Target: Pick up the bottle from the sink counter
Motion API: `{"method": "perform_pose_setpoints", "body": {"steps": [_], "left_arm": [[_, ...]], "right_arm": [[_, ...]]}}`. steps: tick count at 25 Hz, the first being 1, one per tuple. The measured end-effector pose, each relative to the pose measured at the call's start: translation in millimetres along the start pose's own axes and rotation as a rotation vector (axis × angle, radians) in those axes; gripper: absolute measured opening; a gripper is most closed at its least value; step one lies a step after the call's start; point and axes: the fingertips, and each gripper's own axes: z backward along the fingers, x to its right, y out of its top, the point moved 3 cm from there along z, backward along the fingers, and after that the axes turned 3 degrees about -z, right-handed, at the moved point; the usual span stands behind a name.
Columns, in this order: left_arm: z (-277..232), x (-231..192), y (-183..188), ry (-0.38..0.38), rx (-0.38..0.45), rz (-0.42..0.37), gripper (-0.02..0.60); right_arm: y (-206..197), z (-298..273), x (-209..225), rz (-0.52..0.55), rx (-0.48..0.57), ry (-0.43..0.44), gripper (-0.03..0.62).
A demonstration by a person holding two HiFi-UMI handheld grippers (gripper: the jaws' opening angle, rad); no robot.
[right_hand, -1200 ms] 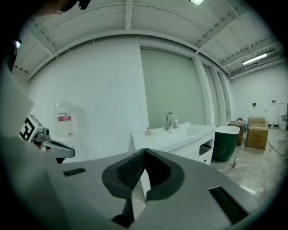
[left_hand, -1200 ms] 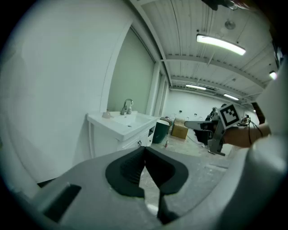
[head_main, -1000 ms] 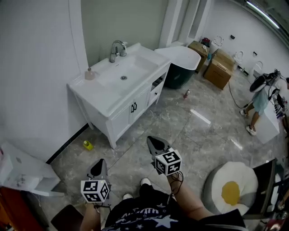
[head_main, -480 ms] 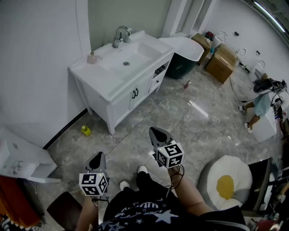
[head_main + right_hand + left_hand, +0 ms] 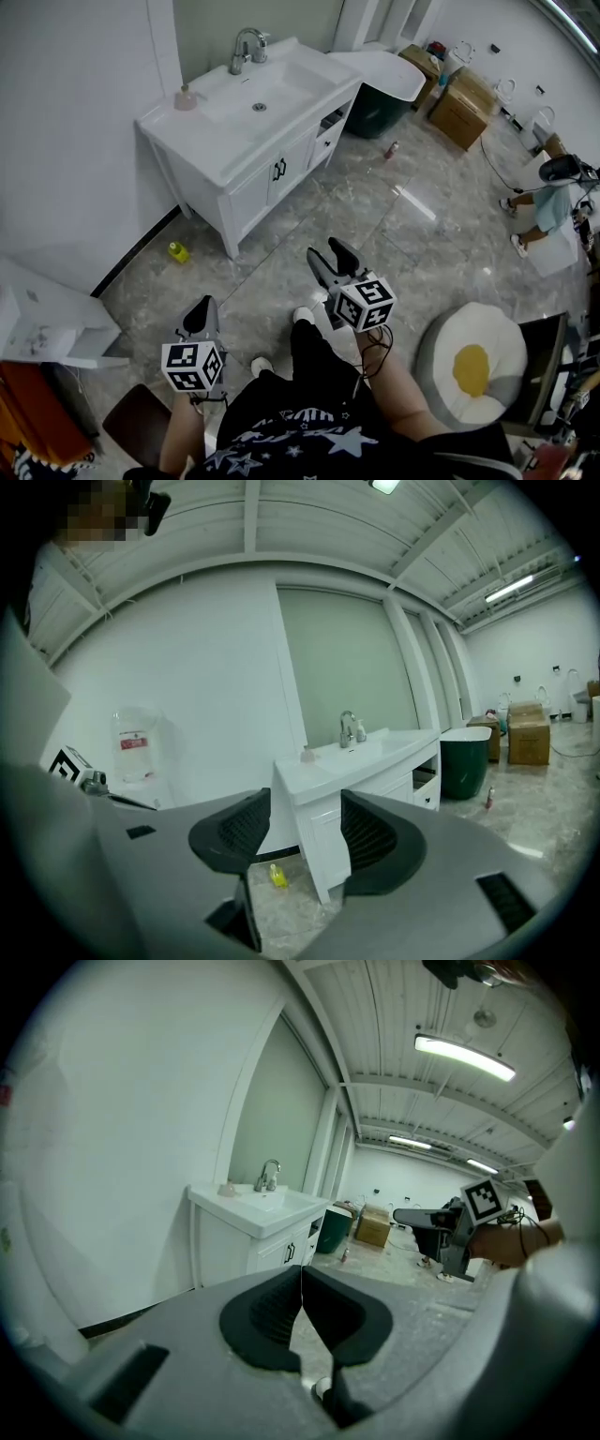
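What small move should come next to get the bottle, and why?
Probably step toward the sink counter, right tool leading: the bottle stands far off at the counter's back corner, and that tool's jaws are opening with nothing between them.

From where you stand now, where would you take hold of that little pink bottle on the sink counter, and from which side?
Probably around its squat body, below the narrow top. The bottle stands upright at the corner of the counter near the wall, so come level from the open front. The right gripper, jaws opening and empty, is far off.
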Motion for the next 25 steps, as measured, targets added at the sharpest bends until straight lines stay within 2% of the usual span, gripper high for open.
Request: {"method": "perform_pose_setpoints", "body": {"steps": [3,7,18,25], "left_arm": [[-15.5,4.2,3.2,0.008,-0.015,-0.02,0.02],[-49.3,4.8,17.8,0.052,-0.022,-0.024,0.02],[-177.8,30.7,95.5,0.169,0.017,-0.038,0.02],[-207.3,34.9,114.2,0.294,0.026,-0.055,0.02]], "right_arm": [[-1.4,-13.1,14.9,-0.037,0.002,0.021,0.269],[2.4,-45.7,45.7,-0.064,-0.013,0.065,0.307],[69.0,-149.6,161.7,-0.075,-0.005,0.195,0.319],[83.3,-192.3,196.2,-0.059,-0.04,0.296,0.319]]}}
